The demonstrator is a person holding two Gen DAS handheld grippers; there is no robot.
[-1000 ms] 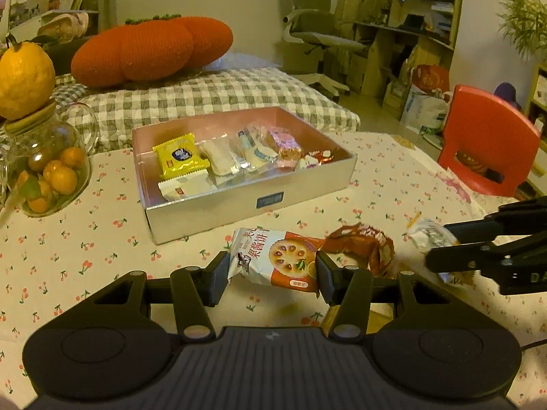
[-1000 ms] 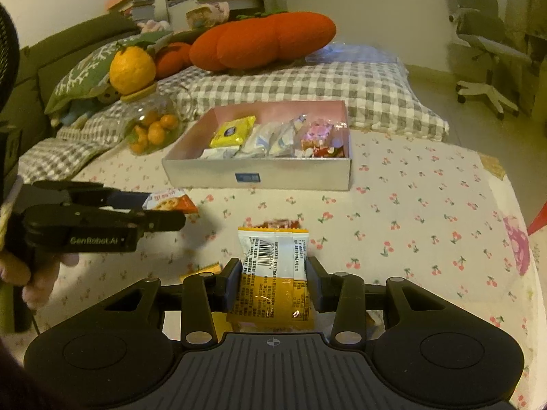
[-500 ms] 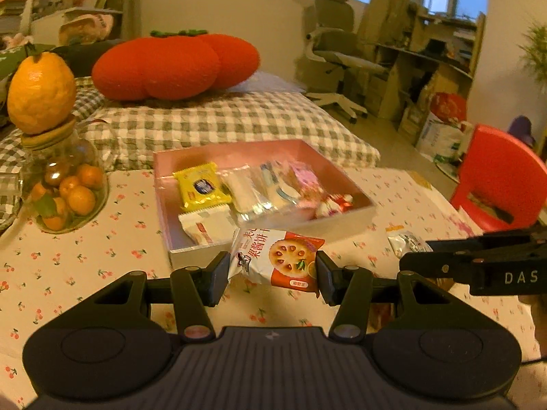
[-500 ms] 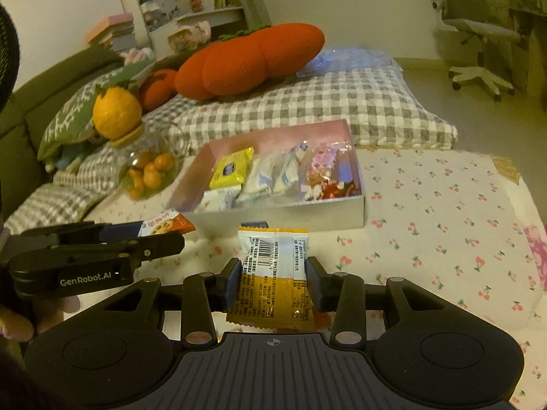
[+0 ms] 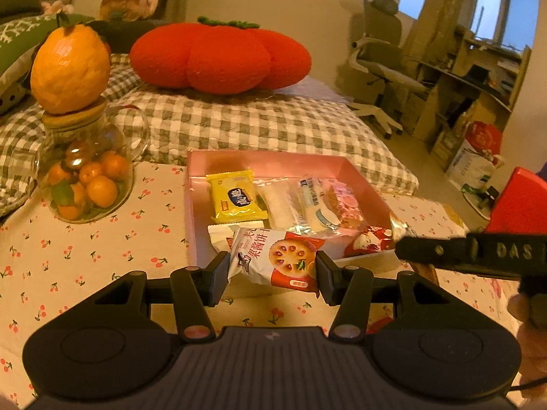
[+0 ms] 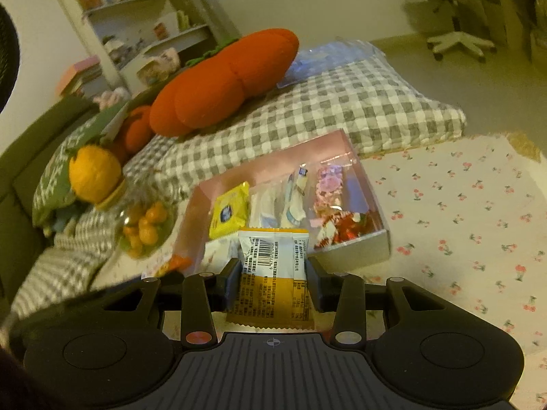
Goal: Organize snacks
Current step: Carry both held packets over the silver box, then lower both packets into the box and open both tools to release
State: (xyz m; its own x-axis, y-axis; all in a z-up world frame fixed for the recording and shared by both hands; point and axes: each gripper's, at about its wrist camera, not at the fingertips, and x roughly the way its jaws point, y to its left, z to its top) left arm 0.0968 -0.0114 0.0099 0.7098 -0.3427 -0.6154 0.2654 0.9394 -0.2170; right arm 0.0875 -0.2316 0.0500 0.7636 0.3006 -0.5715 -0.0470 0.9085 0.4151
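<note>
So the left hand-held gripper (image 5: 272,271) is clamped on a white and red biscuit packet (image 5: 275,260), pads pressing both short ends, held right over the near edge of the pink box (image 5: 273,159). The right hand-held gripper (image 6: 272,282) is pinched on a narrower yellow and white packet (image 6: 272,275), barcode side up, also above the box's near wall. The box on the cherry-print bench (image 5: 85,256) already has a yellow packet (image 5: 235,197), clear-wrapped ones and a red one. Only the left view shows the right tool's black finger poking in; only the right view shows that barcode.
</note>
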